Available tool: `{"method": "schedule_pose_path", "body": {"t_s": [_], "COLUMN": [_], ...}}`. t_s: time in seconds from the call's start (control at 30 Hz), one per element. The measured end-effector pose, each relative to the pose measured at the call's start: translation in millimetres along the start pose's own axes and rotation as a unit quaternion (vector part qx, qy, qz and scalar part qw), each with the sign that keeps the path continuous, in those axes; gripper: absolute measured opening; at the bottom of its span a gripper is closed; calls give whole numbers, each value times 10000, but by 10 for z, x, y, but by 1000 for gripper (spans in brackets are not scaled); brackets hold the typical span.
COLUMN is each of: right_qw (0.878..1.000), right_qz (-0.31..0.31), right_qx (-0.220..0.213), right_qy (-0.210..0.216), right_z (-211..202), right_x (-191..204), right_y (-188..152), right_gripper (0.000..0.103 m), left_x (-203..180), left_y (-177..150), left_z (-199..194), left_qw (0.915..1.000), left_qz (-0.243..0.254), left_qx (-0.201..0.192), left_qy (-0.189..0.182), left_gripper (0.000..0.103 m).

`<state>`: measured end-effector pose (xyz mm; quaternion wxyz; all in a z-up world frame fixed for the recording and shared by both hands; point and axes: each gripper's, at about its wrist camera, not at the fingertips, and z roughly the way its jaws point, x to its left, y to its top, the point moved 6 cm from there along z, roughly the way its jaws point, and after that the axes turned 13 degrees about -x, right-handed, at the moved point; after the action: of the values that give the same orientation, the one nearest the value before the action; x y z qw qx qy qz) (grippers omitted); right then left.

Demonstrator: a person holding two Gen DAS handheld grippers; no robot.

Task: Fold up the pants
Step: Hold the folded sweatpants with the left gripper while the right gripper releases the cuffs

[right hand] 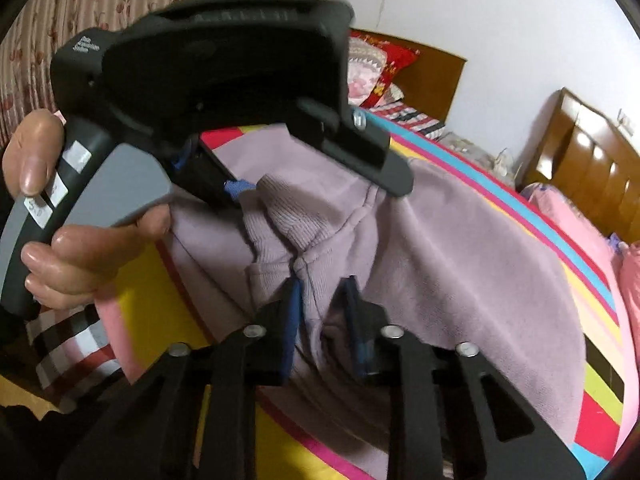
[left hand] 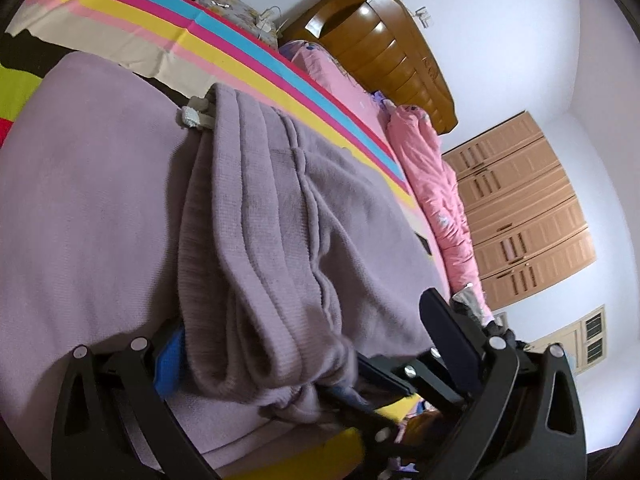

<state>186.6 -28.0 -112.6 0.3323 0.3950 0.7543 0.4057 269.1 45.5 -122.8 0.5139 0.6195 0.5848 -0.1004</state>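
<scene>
In the left wrist view, your left gripper has its jaws spread wide with a bunched fold of the lilac pants draped between them, and I cannot tell whether the pads press on it; the pants lie across the striped bedspread, stretching toward the wooden headboard, likely so the fold has a flat base. In the right wrist view, your right gripper is pinched on a ridge of the pants near the bed's near edge, probably to carry that layer over, while your left hand holds the other gripper just beyond it.
</scene>
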Motion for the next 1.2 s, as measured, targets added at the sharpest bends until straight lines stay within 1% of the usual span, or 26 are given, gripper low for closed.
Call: {"method": "schedule_pose_path", "body": {"t_s": [0.03, 0.1, 0.13, 0.17, 0.2, 0.23, 0.3, 0.33, 0.37, 0.4, 0.47, 0.57, 0.7, 0.73, 0.8, 0.87, 0.9, 0.93, 0.97, 1.0, 1.03, 1.07, 1.1, 1.13, 1.17, 1.2], "right_qw": [10000, 9992, 9988, 9979, 9969, 9966, 9968, 9956, 9946, 9952, 9971, 9966, 9957, 9960, 9962, 9960, 9962, 9965, 9969, 9974, 9980, 9982, 9979, 9976, 9964, 9932], "right_qz": [28, 67, -62, -348, -591, -679, -786, -936, -1026, -949, -740, -770, -676, -668, -792, -820, -802, -780, -727, -665, -549, -404, -219, -53, 237, 653], "right_qx": [-65, -382, -493, -548, -506, -448, -135, -6, -130, -176, -156, -288, -619, -584, -367, -366, -327, -303, -290, -284, -281, -352, -524, -598, -665, -736], "right_qy": [-1, -1, -25, -70, -113, -108, 8, -45, -115, -155, -99, -59, -130, -114, -74, -44, -14, 6, 31, 15, 122, 276, 324, 354, 467, 623], "right_z": [-34, -222, -309, -380, -395, -388, -219, -141, -134, -146, -177, -221, -311, -315, -214, -200, -138, -133, -144, -162, -206, -271, -400, -495, -618, -755], "right_x": [26, 69, 117, 192, 254, 269, 348, 391, 417, 421, 421, 422, 381, 397, 441, 437, 348, 352, 353, 340, 356, 357, 343, 318, 288, 234], "right_y": [11, 152, 212, 273, 284, 272, 61, -50, -100, -107, -70, -48, 31, 36, -76, -85, -83, -99, -94, -88, -95, -99, -100, -110, -139, -195], "right_gripper": [13, 13, 13, 13, 13, 13, 13, 13, 14, 14, 14, 14, 14, 14, 14, 15, 17, 23, 26, 41, 62, 63, 63, 63, 63, 65], "left_x": [-3, 6, 13, 34, 47, 50, 46, 43, 39, 33, 29, 36, 9, 5, 8, 43, 68, 86, 111, 126, 110, 92, 69, -5, -60, -136], "left_y": [4, 20, 30, 42, 48, 53, 43, 26, 22, 20, 23, 34, 21, 19, 4, 2, 6, 6, 5, 2, -1, 2, 5, 17, 32, 61], "left_z": [10, -3, -12, -1, -7, 0, 32, 32, 29, 30, 27, 34, 47, 55, 55, 44, 30, 9, -3, -24, -42, -68, -97, -137, -177, -215], "left_qw": [10000, 10000, 9999, 9998, 9997, 9997, 9998, 9998, 9998, 9998, 9998, 9996, 9994, 9993, 9981, 9955, 9951, 9965, 9974, 9976, 9976, 9972, 9969, 9965, 9964, 9966], "left_qz": [5, -68, -126, -166, -204, -232, -195, -146, -107, -77, -59, -72, -6, 11, 156, 321, 316, 210, 75, 22, 47, 101, 149, 215, 247, 276], "left_qx": [7, 6, 4, -2, -10, -19, -10, 5, 18, 41, 81, 91, 99, 99, 100, 95, 93, 112, 135, 84, 8, -59, -114, -205, -265, -338], "left_qy": [7, -49, -90, -103, -98, -51, 57, 113, 153, 170, 192, 253, 346, 367, 595, 892, 929, 797, 699, 680, 698, 737, 768, 788, 764, 706], "left_gripper": [101, 101, 101, 101, 101, 101, 101, 101, 101, 101, 99, 97, 97, 96, 88, 61, 51, 42, 27, 26, 25, 23, 22, 22, 21, 20]}}
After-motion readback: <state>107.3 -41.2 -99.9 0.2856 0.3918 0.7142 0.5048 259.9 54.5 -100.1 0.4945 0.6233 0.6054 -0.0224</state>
